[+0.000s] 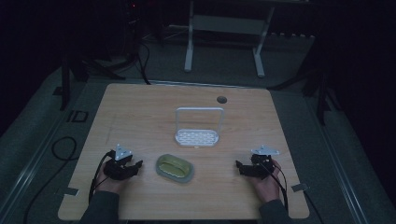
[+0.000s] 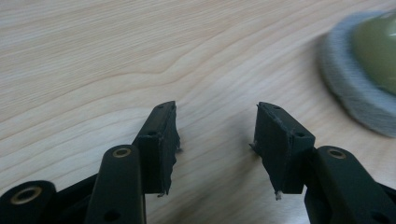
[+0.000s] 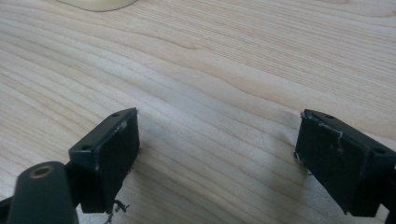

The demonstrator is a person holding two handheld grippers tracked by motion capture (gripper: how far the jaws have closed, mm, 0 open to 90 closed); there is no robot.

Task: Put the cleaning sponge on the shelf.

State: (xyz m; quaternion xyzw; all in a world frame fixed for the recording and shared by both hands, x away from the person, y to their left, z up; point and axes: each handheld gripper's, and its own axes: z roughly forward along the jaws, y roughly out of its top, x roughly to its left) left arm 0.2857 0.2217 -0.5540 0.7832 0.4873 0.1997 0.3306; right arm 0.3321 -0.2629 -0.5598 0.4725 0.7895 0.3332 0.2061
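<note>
Near edge of the table [image 1: 140, 116]: two hands w/ grippers, resting low on the wood. Left gripper [image 1: 135, 167] sits at the near left, jaws wide apart, nothing btwn them; in the left gripper view [image 2: 215, 140] just bare wood shows in the gap. Right gripper [image 1: 239, 167] sits at the near right, jaws also spread wide & empty; the right gripper view [image 3: 217, 154] has plain wood grain btwn the pads. Both point inward, toward the table's middle.

Btwn the two, a bit nearer the left one, lies the dish [image 1: 175, 167]: oval, grey rim, yellow-green inside, flat on the table. Not touched by either gripper. In the left gripper view it shows at upper right [image 2: 359, 79], apart from the jaws.

Farther back, past the dish & near mid-table, stands a white rack [image 1: 198, 138]: slotted base w/ an upright frame behind it. Clear gap btwn rack & dish.

Beyond that, a round hole [image 1: 222, 100] near the table's far edge.
</note>
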